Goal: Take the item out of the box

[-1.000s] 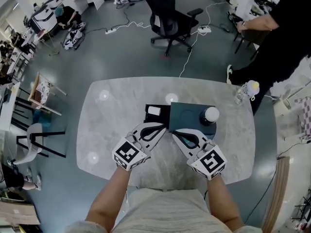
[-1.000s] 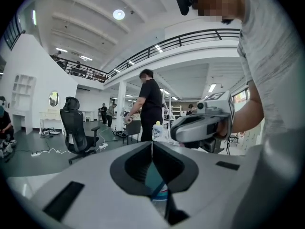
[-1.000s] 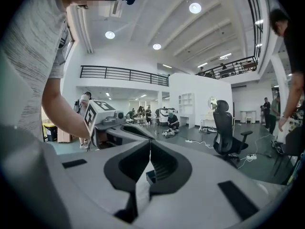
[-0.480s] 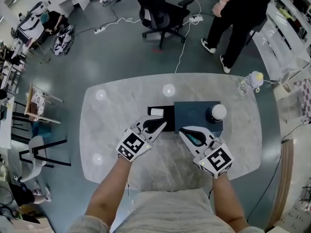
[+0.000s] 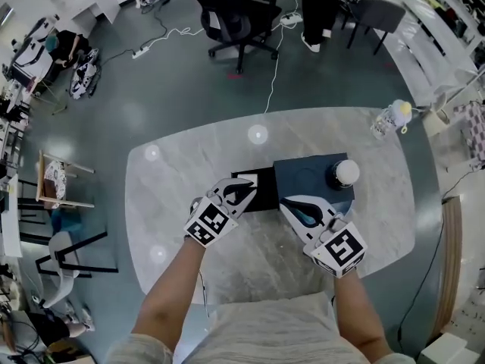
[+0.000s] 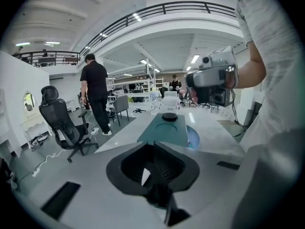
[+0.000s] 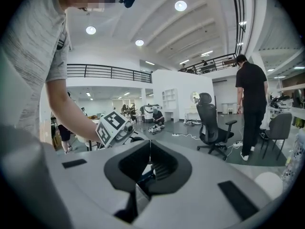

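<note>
- The box [image 5: 303, 174] lies in the middle of the table [image 5: 170, 203]. Its black drawer [image 5: 265, 197] stands out at the box's left end, and a small white item [image 5: 246, 179] lies in the drawer's far corner. This is probably the thing to be taken out.
- The left gripper [image 5: 244, 192] hangs over the drawer, just on the near side of the item. Its jaws are all but together, having just parted by a hair, and nothing is between them.
- The right gripper [image 5: 294, 205] sits at the box's near edge, with its jaws closed and empty.
- The left gripper should open wider than the item before it sinks into the drawer. It should then straddle the item squarely and close only once both pads sit past the item's edges.
- The drawer walls stand close to the item, so a steep approach from above looks safer than a slanted one.
- The right gripper is well placed to press down on the box's teal cover, which would stop the box sliding as the item lifts.
- A white ball [image 5: 347, 173] on a dark base stands on the box's right end. The right gripper should stay clear of it.
</note>
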The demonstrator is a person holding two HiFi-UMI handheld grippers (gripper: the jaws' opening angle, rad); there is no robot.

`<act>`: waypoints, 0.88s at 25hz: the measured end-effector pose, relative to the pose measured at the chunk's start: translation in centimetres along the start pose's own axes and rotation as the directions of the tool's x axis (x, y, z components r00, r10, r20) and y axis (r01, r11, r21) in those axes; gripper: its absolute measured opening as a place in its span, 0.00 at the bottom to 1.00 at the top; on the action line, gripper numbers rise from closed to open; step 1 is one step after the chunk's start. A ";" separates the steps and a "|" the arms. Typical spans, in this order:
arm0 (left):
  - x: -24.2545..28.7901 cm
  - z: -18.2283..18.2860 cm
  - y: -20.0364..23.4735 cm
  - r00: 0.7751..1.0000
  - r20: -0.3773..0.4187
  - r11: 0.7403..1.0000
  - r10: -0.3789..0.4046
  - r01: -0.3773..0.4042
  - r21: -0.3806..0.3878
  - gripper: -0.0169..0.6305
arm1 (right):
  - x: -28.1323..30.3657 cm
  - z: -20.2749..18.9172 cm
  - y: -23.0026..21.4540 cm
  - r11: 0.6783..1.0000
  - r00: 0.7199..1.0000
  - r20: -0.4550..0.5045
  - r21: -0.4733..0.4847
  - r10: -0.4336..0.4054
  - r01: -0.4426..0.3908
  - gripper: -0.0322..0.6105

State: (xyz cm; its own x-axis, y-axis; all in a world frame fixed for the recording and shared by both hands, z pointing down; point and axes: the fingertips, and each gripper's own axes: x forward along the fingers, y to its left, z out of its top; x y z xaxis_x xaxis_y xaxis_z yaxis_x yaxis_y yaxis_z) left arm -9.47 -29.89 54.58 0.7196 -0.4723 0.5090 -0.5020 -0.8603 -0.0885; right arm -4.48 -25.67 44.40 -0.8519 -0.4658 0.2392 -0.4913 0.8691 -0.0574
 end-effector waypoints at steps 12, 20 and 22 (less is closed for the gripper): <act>3.7 -3.7 1.6 0.981 -0.178 0.988 -0.075 0.098 0.124 0.23 | 1.7 -1.1 -2.1 0.999 1.000 -0.019 0.033 -0.017 0.018 0.08; 5.5 -6.0 1.6 0.953 -0.282 0.975 -0.110 0.159 0.158 0.32 | 2.5 -1.6 -2.9 0.999 1.000 -0.026 0.047 0.000 0.002 0.08; 5.9 -6.4 1.5 0.945 -0.306 0.969 -0.117 0.175 0.171 0.33 | 2.7 -1.8 -3.0 0.999 1.000 -0.030 0.050 0.002 0.000 0.08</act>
State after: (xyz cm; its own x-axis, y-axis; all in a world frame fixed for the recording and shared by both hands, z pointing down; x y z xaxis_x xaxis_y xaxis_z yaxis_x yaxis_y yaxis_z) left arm -9.10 -32.75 62.94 0.5918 -0.2870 0.7533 -0.2783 -0.9498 -0.1432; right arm -5.00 -29.26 46.94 -0.8468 -0.4592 0.2686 -0.4997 0.8597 -0.1057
